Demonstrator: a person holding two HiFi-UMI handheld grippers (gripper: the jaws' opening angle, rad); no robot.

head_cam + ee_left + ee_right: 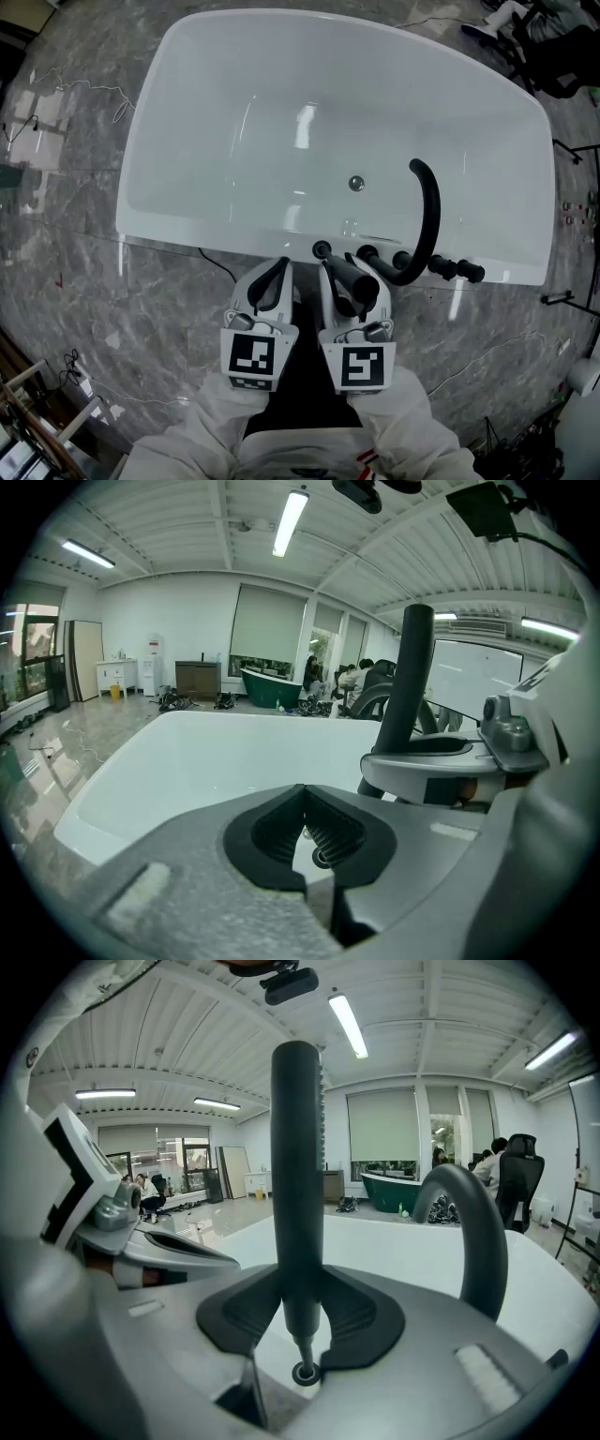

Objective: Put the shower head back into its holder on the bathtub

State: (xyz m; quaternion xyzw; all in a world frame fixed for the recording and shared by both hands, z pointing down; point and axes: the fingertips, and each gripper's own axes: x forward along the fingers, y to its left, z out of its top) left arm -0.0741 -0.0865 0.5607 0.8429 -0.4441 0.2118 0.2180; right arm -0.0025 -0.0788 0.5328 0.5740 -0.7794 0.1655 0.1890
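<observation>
Currently the right hand-held gripper point(298, 1283) clamps a slim, matte black, rod-shaped shower head point(297, 1166) upright over the black ring holder point(305, 1372) on the glossy white bathtub's point(187, 141) near rim; its black hose point(427, 211) arcs above the bathtub. The left hand-held gripper point(302, 794) is closed, empty.

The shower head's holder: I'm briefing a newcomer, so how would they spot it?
Find the white bathtub, then the row of black fittings on its near rim beside the arched spout. The holder is the leftmost: an open ring, while the others are solid.
</observation>
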